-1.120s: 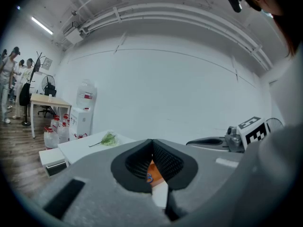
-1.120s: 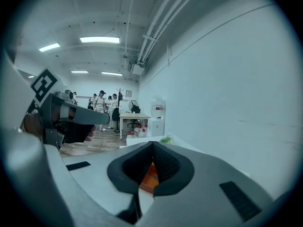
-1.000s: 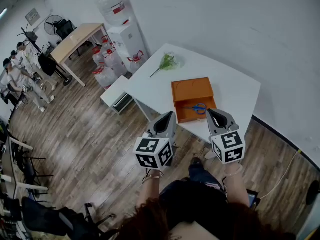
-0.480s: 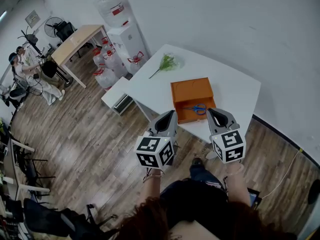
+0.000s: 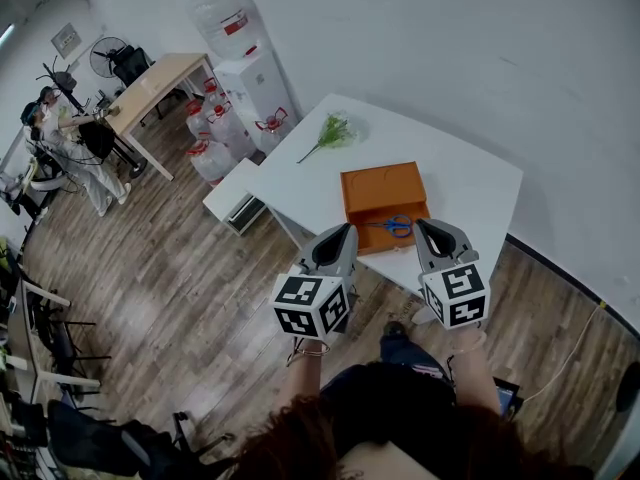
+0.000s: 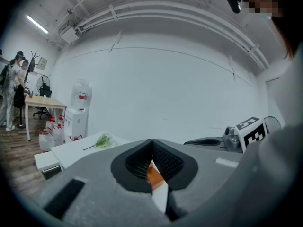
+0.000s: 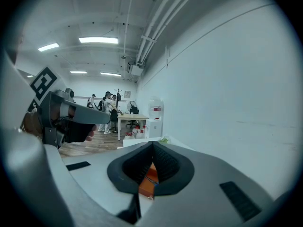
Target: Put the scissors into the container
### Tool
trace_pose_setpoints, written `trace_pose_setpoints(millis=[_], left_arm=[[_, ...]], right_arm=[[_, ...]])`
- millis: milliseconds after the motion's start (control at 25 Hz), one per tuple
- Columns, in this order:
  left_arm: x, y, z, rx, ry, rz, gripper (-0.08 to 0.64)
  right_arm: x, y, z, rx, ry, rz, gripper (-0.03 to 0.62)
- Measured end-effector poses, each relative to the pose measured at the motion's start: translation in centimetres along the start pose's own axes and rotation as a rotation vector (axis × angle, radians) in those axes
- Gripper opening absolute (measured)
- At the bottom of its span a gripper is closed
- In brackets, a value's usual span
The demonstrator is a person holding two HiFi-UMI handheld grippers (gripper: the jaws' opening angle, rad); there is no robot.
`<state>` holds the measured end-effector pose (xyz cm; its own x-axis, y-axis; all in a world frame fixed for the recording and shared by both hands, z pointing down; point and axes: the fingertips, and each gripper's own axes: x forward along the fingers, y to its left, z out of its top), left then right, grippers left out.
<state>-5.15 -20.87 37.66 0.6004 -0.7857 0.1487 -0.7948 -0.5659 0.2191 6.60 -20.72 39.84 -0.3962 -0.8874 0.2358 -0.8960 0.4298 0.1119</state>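
Blue-handled scissors (image 5: 397,226) lie inside the orange container (image 5: 380,190), at its near end, so the job looks done! The left gripper (image 5: 343,230) and right gripper (image 5: 424,224) hang just short of the container, both pairs of jaws pinched together on nothing. Best play now: back away without bumping it.

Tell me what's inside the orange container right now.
Blue-handled scissors lie inside the orange container, toward its near end. The rest of its floor shows bare orange. The tips of the left gripper and right gripper cover its near corners, so those spots go unseen.
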Motion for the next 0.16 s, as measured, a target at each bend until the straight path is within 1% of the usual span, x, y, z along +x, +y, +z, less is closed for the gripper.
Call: trace_pose_setpoints(millis=[160], left_arm=[[0.34,0.01,0.16,-0.004,0.000,-0.002,0.015]], right_arm=[[0.12,-0.26,0.02,-0.016,-0.002,-0.003,-0.002]])
